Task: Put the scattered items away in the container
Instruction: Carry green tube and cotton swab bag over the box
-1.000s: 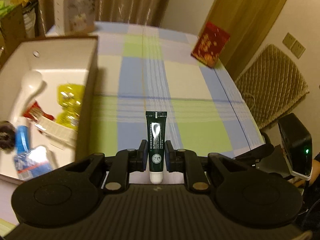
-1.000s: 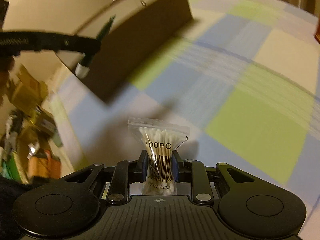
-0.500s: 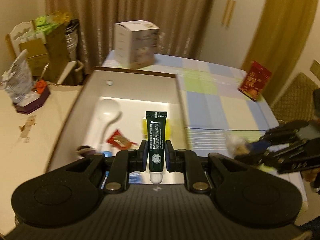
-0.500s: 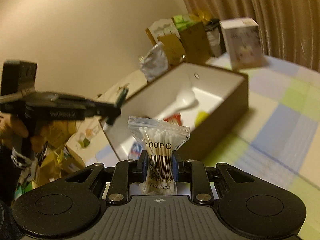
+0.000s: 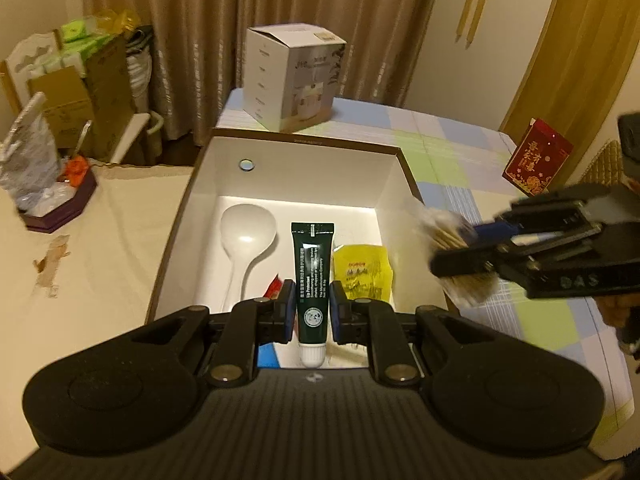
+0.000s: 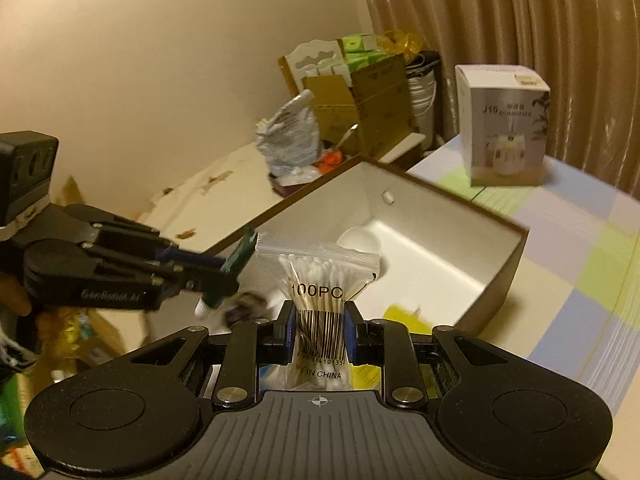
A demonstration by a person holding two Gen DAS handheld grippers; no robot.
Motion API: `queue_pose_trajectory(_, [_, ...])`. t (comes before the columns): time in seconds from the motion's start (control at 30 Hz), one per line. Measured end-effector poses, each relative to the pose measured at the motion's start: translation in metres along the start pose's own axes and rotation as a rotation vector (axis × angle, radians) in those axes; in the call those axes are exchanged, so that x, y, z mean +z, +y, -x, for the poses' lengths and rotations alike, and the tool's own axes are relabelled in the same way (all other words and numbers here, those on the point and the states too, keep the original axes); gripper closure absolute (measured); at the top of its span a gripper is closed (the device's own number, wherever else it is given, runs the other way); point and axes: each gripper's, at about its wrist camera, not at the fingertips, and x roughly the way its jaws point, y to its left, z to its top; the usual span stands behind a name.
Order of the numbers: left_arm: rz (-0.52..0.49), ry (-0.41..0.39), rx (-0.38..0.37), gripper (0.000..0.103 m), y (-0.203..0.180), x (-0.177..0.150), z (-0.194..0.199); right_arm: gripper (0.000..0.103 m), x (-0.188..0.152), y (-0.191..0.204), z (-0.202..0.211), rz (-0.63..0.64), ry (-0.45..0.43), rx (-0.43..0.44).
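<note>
Dark-green tube (image 5: 312, 276), white cap down, pinched in my left tongs (image 5: 312, 312); right tongs (image 6: 319, 332) pinch a clear cotton-swab bag (image 6: 318, 304).

Saw white carton (image 5: 294, 80) on checked tablecloth (image 5: 452, 148) behind, red card (image 5: 536, 156) at far right edge, brown curtains (image 5: 280, 20), cardboard boxes (image 5: 76, 96) & foil bag (image 5: 28, 160) left.

A lived-in home room: long curtains (image 5: 280, 32) across the top, a checked tablecloth (image 5: 460, 152) at right, stacked cardboard boxes (image 5: 80, 92) upper left.
</note>
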Motion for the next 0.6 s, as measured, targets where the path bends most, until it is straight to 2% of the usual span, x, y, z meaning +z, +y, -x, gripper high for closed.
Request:
queue_pose_trajectory(0.27, [-0.022, 0.052, -0.066, 0.090, 0.009, 0.035, -0.063, 0.076, 0.035, -0.042, -0.056, 0.050, 0.076, -0.094])
queue_pose_trajectory(0.6, [-0.027, 0.153, -0.048, 0.090, 0.016, 0.058, -0.137, 0.076, 0.041, -0.066, -0.123, 0.227, 0.277, -0.209])
